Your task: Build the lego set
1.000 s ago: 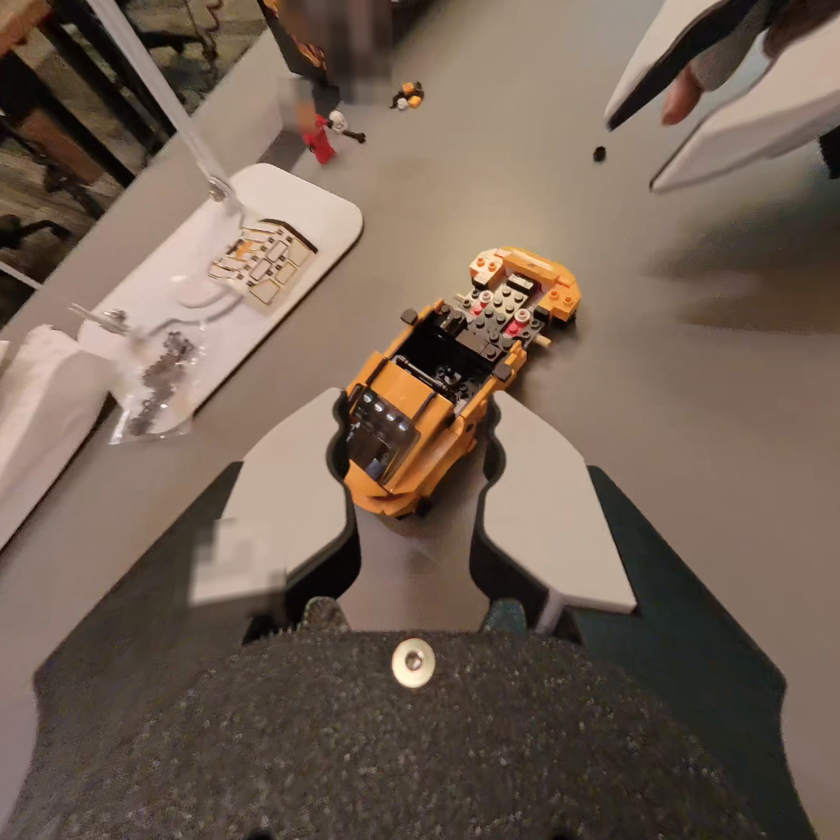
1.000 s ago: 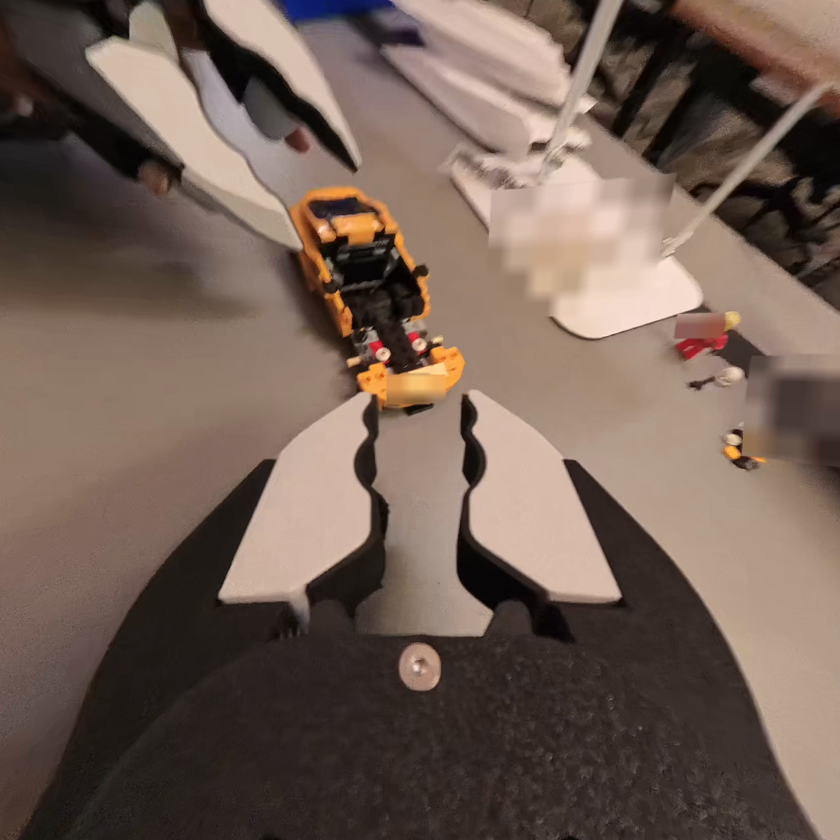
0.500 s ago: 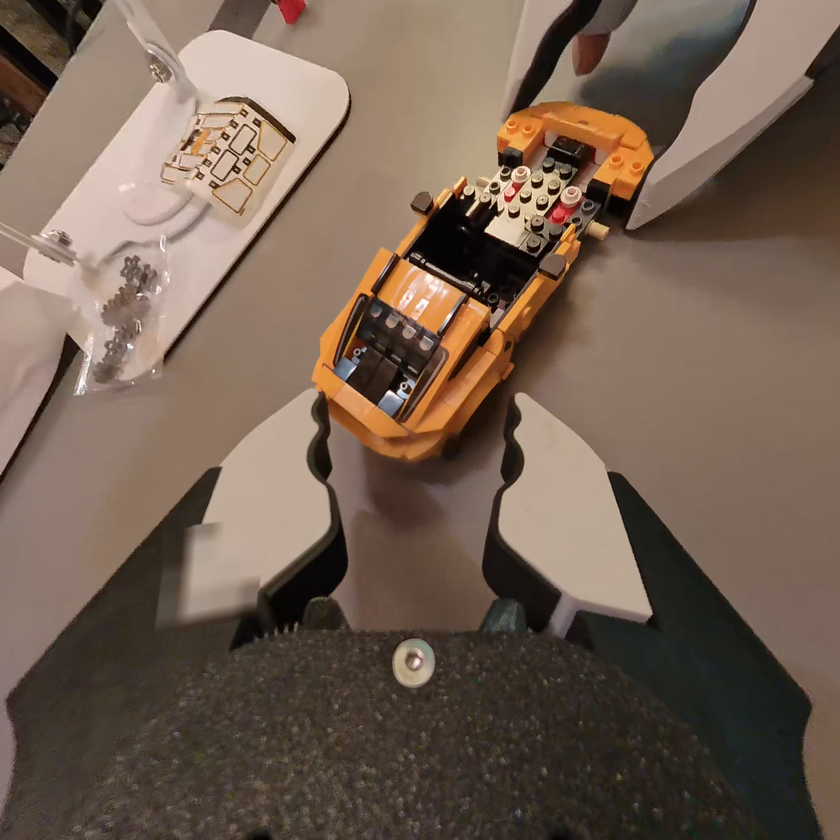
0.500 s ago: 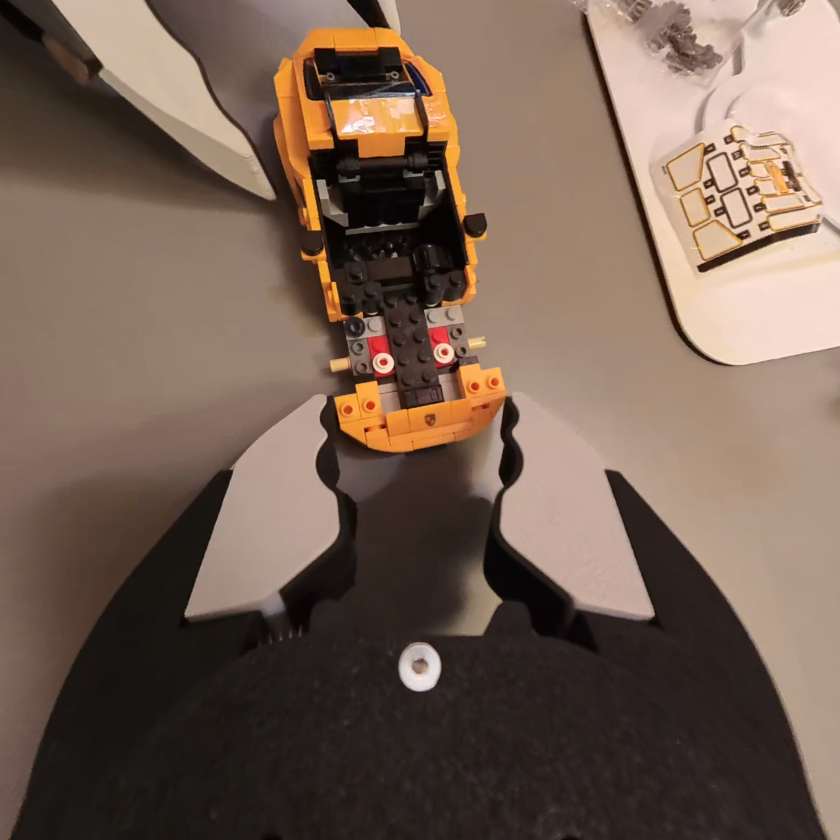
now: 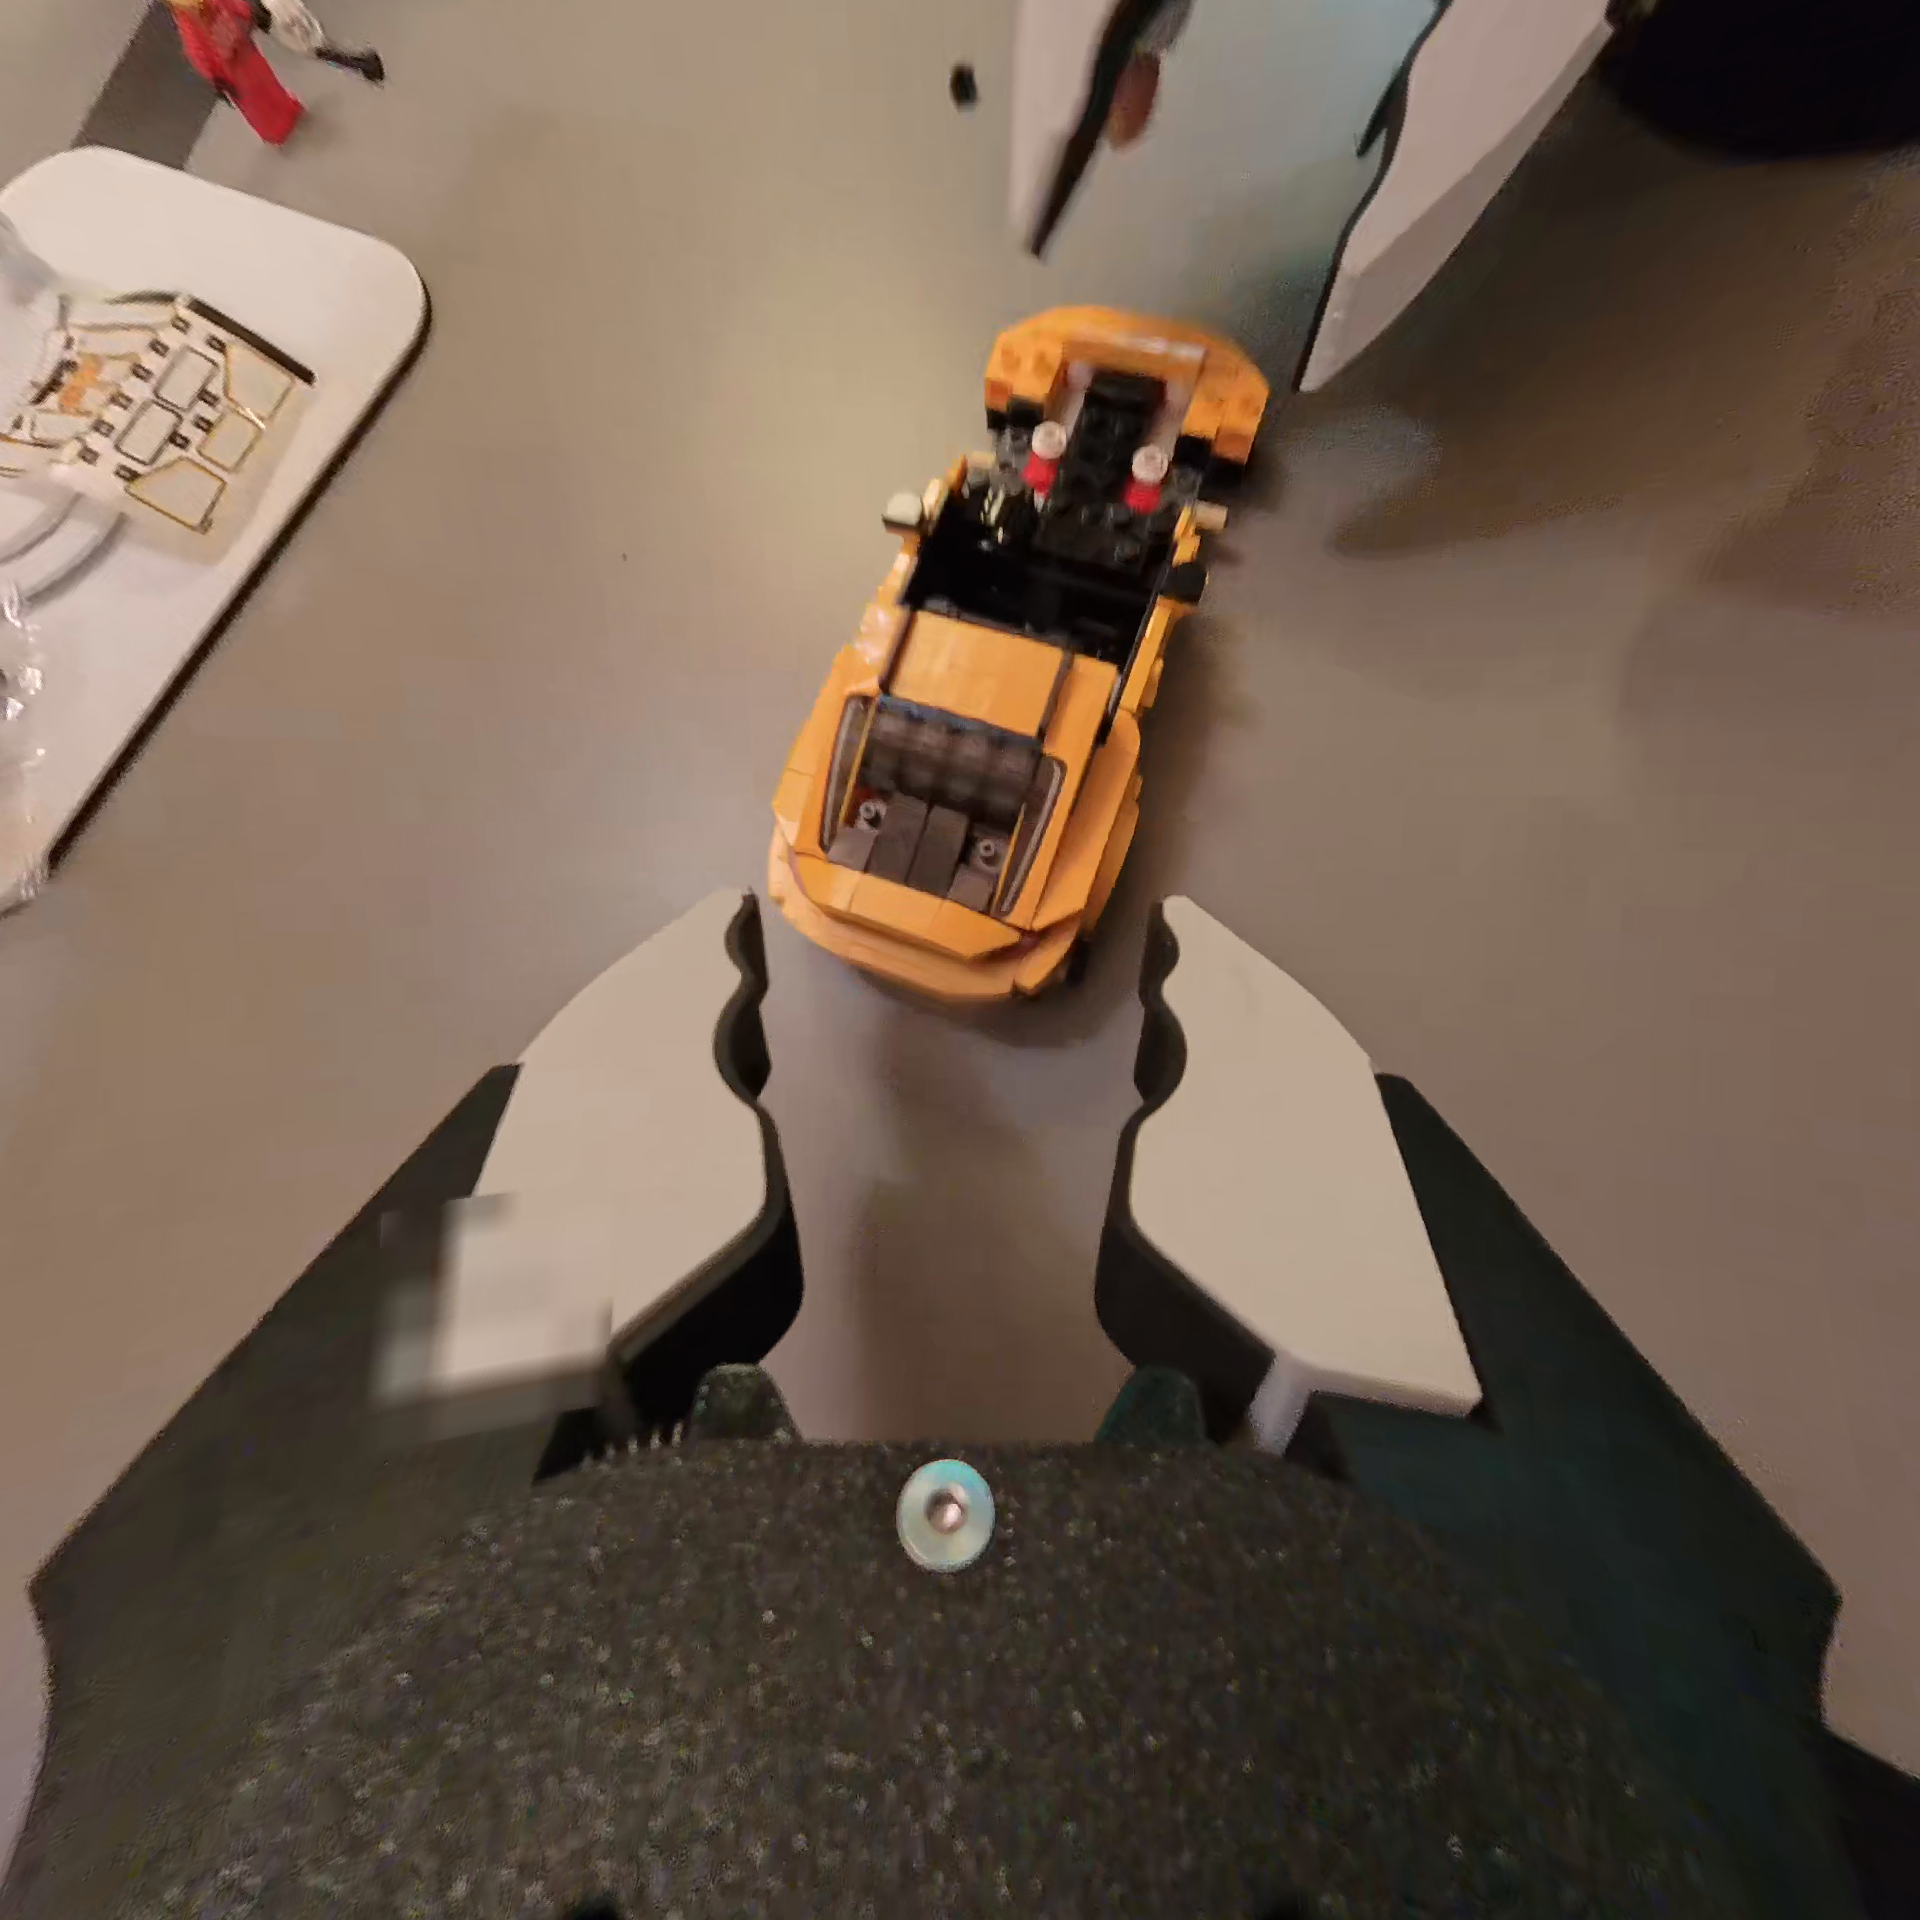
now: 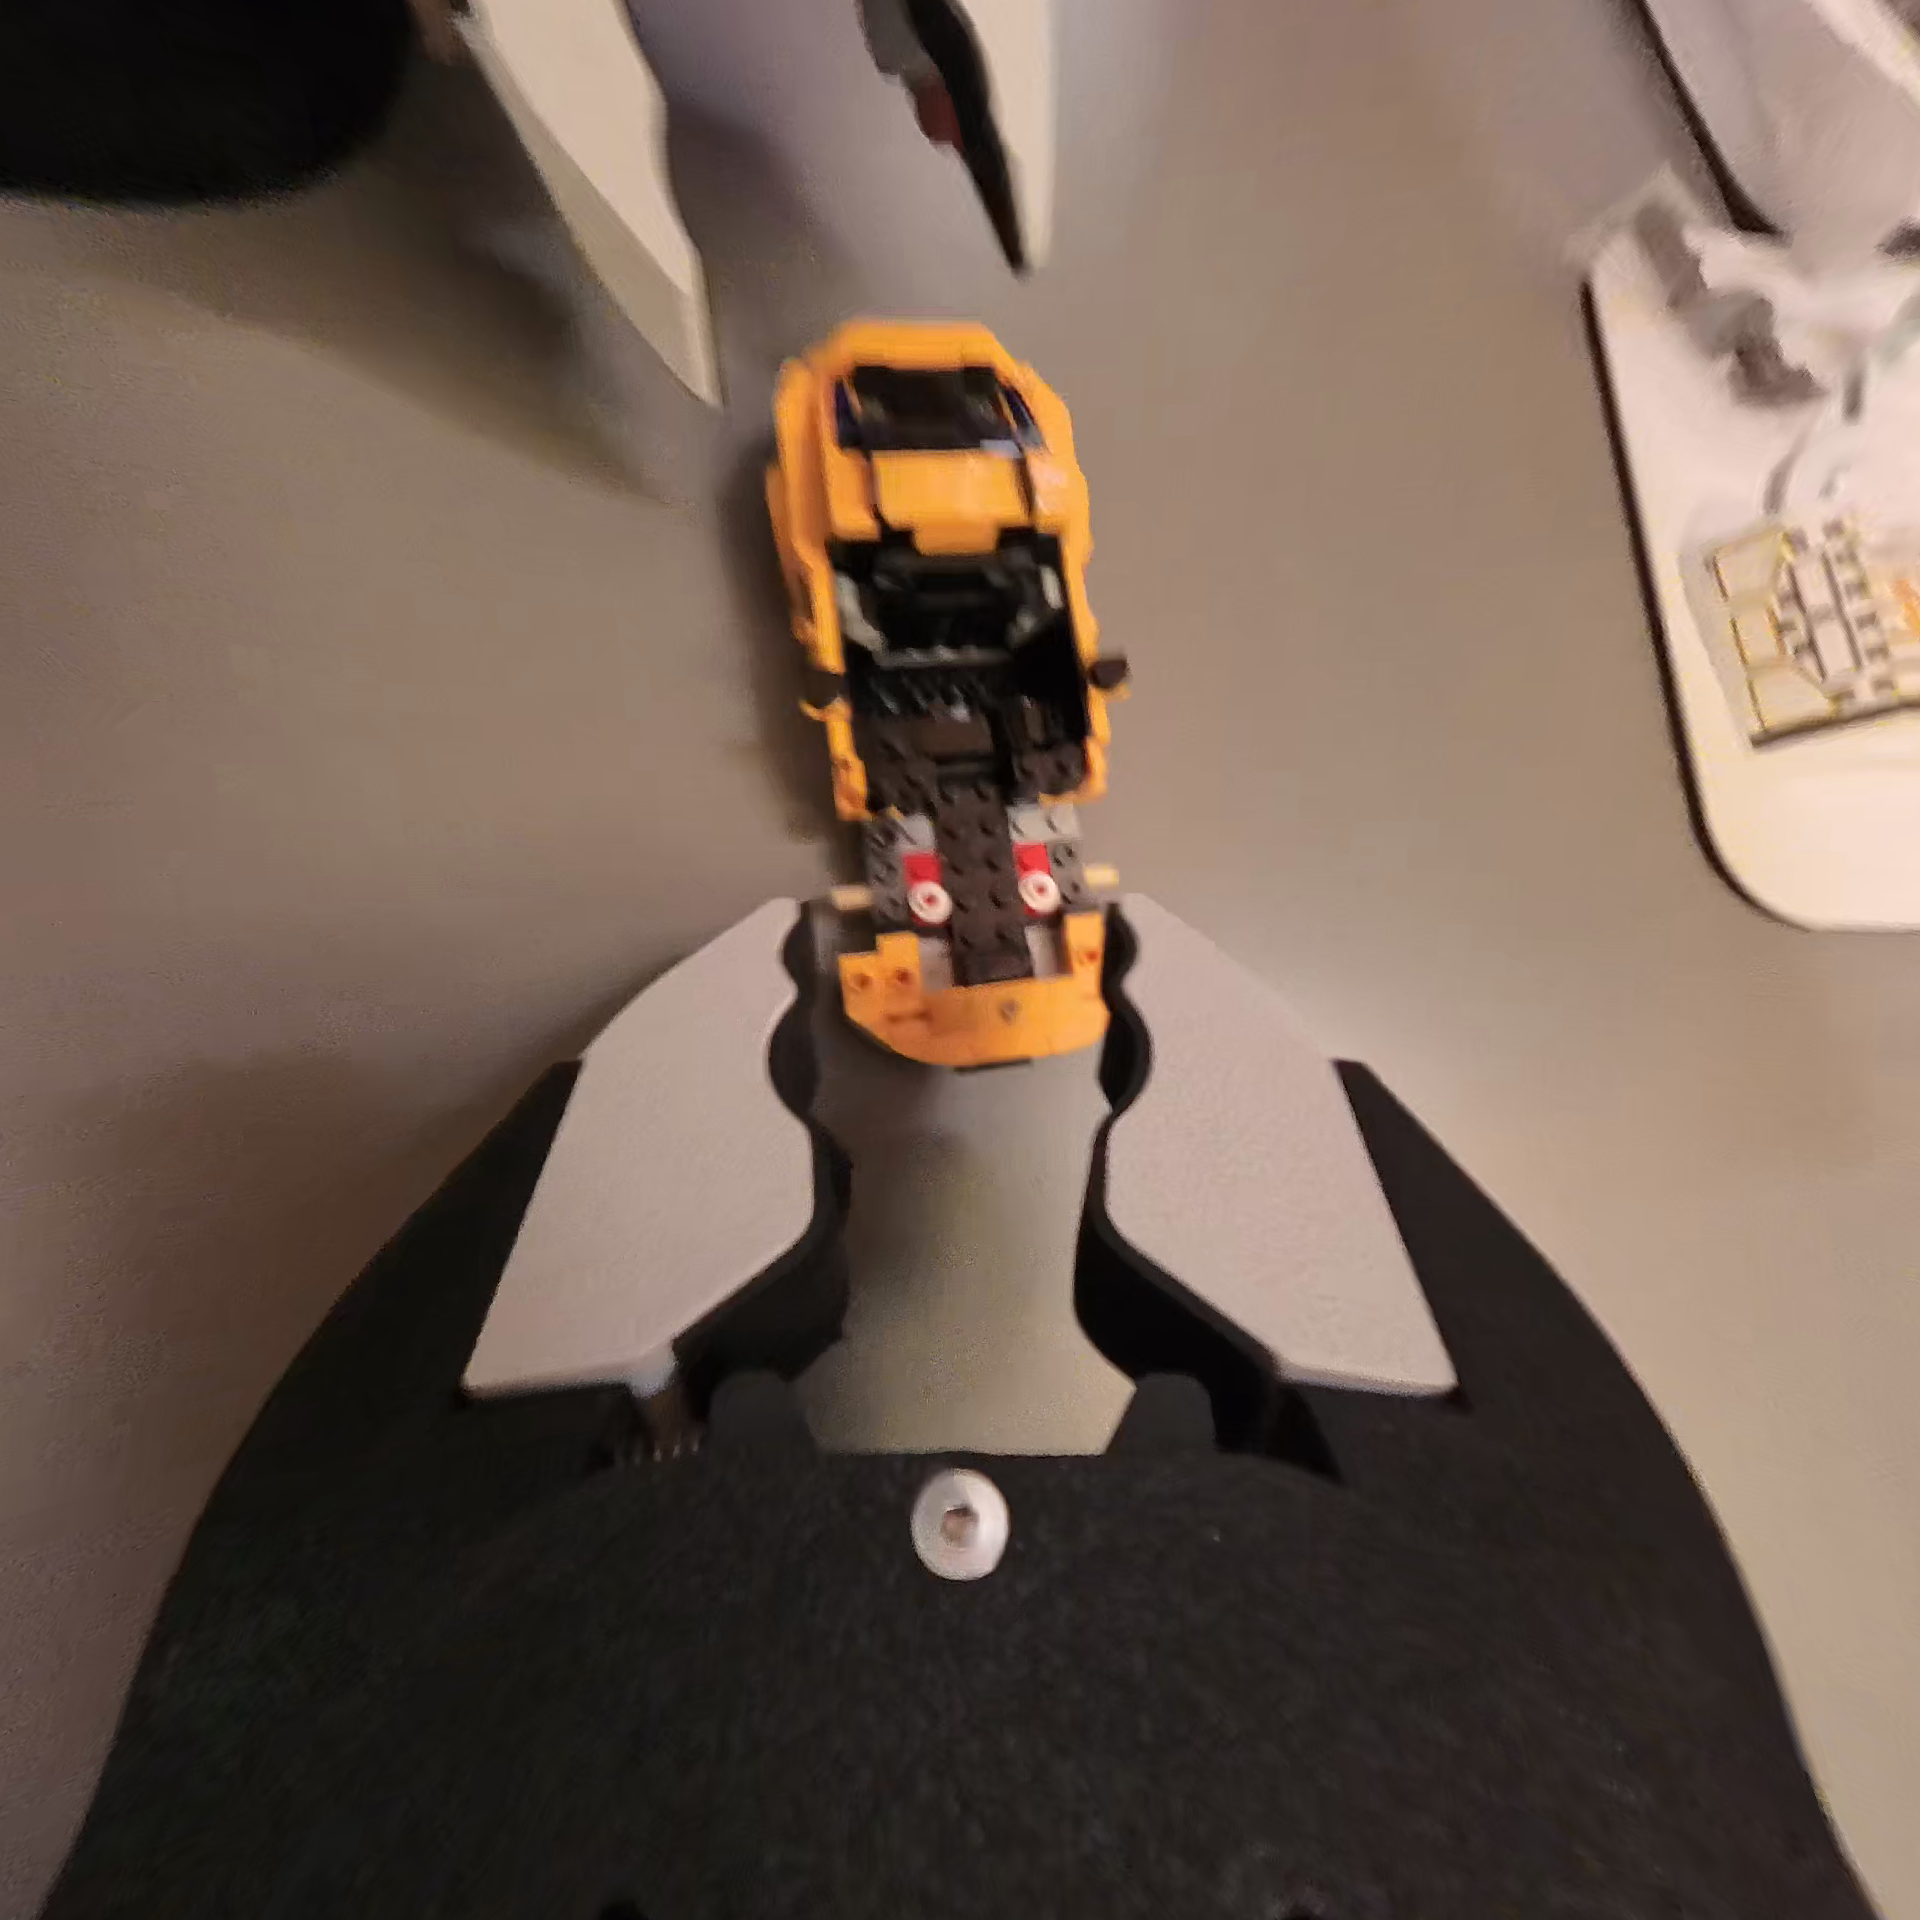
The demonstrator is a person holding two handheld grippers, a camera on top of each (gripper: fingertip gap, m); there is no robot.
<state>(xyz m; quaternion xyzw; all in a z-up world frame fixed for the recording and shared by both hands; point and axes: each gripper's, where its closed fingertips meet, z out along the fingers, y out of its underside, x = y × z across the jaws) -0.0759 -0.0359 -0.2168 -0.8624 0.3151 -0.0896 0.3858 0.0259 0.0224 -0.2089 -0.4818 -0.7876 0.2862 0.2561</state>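
A partly built orange lego car [image 5: 987,675] lies on the grey table, its black cockpit and studded rear open on top. My left gripper [image 5: 956,914] is open, with the car's nose just between its fingertips. My right gripper [image 6: 956,914] is open, and its fingers flank the car's orange rear end [image 6: 977,1018]. I cannot tell whether they touch it. Each gripper shows at the far end of the car in the other's view: the right one [image 5: 1174,312] and the left one [image 6: 862,322]. The right wrist view is blurred.
A white tray [image 5: 312,260] at the left holds a sticker sheet [image 5: 156,416]. In the right wrist view the tray [image 6: 1766,862] also holds a clear bag of small parts [image 6: 1714,301]. A red minifigure [image 5: 239,62] and a small black piece [image 5: 963,83] lie beyond the car. There is about 12 cm between the tips of the two grippers.
My right gripper has moved forward, so the car's rear now sits between its fingers. The car now lies more in line with my left gripper. Both stay open.
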